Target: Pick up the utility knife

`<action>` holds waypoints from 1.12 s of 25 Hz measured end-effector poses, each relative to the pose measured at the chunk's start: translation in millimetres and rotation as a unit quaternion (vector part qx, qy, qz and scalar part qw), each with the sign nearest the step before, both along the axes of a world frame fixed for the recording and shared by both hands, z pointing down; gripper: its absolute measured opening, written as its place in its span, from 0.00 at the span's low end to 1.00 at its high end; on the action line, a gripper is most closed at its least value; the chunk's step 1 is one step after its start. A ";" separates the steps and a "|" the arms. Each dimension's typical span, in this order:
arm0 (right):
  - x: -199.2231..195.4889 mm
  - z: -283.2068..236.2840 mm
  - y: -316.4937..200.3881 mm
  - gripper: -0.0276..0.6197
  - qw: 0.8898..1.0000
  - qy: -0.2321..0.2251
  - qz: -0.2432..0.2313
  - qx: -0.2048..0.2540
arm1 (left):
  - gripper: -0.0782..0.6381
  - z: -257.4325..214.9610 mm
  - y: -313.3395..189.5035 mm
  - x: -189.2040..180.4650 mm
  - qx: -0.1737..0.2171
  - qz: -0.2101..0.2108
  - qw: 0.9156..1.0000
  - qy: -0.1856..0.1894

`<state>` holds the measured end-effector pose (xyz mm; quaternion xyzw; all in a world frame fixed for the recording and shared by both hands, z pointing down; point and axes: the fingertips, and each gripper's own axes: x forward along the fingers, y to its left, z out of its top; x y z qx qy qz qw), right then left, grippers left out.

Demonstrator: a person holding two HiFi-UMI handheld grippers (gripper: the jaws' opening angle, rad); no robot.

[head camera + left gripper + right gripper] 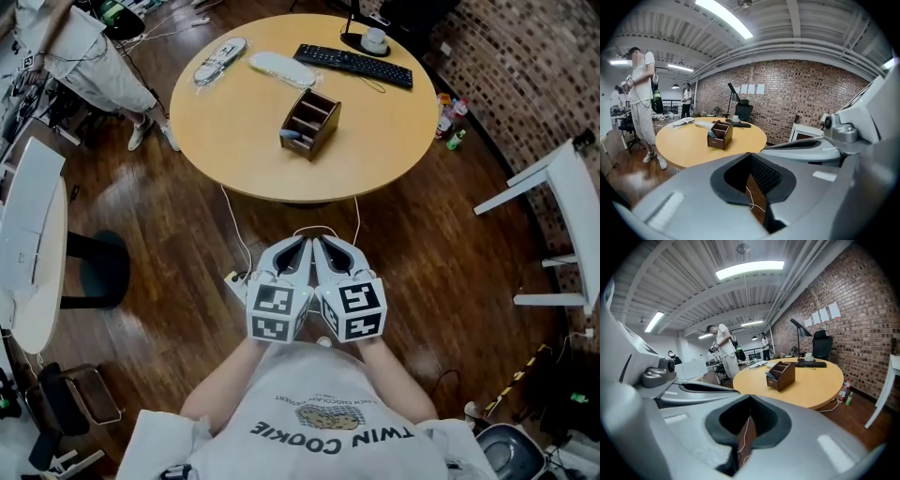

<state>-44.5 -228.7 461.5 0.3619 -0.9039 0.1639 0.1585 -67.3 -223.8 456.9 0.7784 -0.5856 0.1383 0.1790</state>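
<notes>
Most of my head view is dark wooden floor (pixel 169 234), and the round yellow counter (pixel 375 141) fills the upper middle of the frame. A brick wall (pixel 525 56) runs down the upper right corner. Someone in pale clothes (pixel 84 56) stands at the upper left, off the counter's edge.

My two claws sit side by side at the centre bottom, marker cubes towards me and tips pointing up the frame at the counter, over bare floor short of its near edge. The left claw (pixel 298 246) is closed: in its own view the jaw tips meet, and through the hollow behind them I see only floor and a thin white cable (pixel 751 197), with nothing gripped. The right claw (pixel 323 246) reads the same in its view, tips together and empty.

On the counter, a black keyboard (pixel 356 64) lies along the far side at upper right. A dark brown wooden organiser (pixel 311 122) stands near the middle, well apart from both claws.

The utility knife (pixel 292 134), as far as I can make out, is the blue-grey piece sticking out of the organiser's end compartment, the one nearest me. It shows at left of centre in the left gripper view (pixel 711 133) and right of centre in the right gripper view (pixel 772 373), too small for detail.
</notes>
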 end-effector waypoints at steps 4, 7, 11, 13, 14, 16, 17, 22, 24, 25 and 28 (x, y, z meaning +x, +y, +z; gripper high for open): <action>-23.2 -0.7 -30.9 0.04 1.000 0.012 0.014 0.002 | 0.12 -0.7 -32.0 -23.2 0.001 0.021 1.000 0.001; -34.8 -0.8 -51.4 0.04 0.999 0.019 0.029 0.005 | 0.12 0.8 -53.5 -34.9 0.003 0.040 0.999 -0.002; -51.1 -0.6 -76.5 0.04 0.999 0.021 0.045 0.011 | 0.12 1.6 -79.1 -51.3 0.009 0.061 0.998 -0.006; -60.8 1.0 -85.8 0.04 0.998 0.022 0.050 0.013 | 0.12 4.0 -88.4 -60.6 0.009 0.070 0.997 -0.007; -65.7 2.0 -90.1 0.04 0.998 0.022 0.052 0.014 | 0.12 5.3 -92.9 -65.5 0.011 0.074 0.997 -0.011; -74.3 3.9 -98.3 0.04 0.998 0.025 0.055 0.013 | 0.12 7.2 -102.4 -74.5 0.015 0.081 0.996 -0.018; -77.5 4.9 -101.8 0.04 0.998 0.027 0.056 0.011 | 0.12 7.9 -106.9 -77.9 0.015 0.084 0.996 -0.022; -86.5 7.9 -118.8 0.05 0.997 0.037 0.064 0.004 | 0.14 10.5 -132.4 -90.0 0.021 0.106 0.993 -0.044; -87.0 8.9 -125.4 0.05 0.997 0.041 0.067 0.002 | 0.14 10.6 -144.1 -92.9 0.029 0.117 0.991 -0.056; -87.1 9.6 -128.4 0.05 0.997 0.042 0.067 0.001 | 0.14 11.3 -149.6 -94.2 0.033 0.124 0.990 -0.065; -87.1 11.4 -137.5 0.05 0.997 0.040 0.067 0.000 | 0.16 18.4 -166.0 -98.1 0.043 0.145 0.983 -0.103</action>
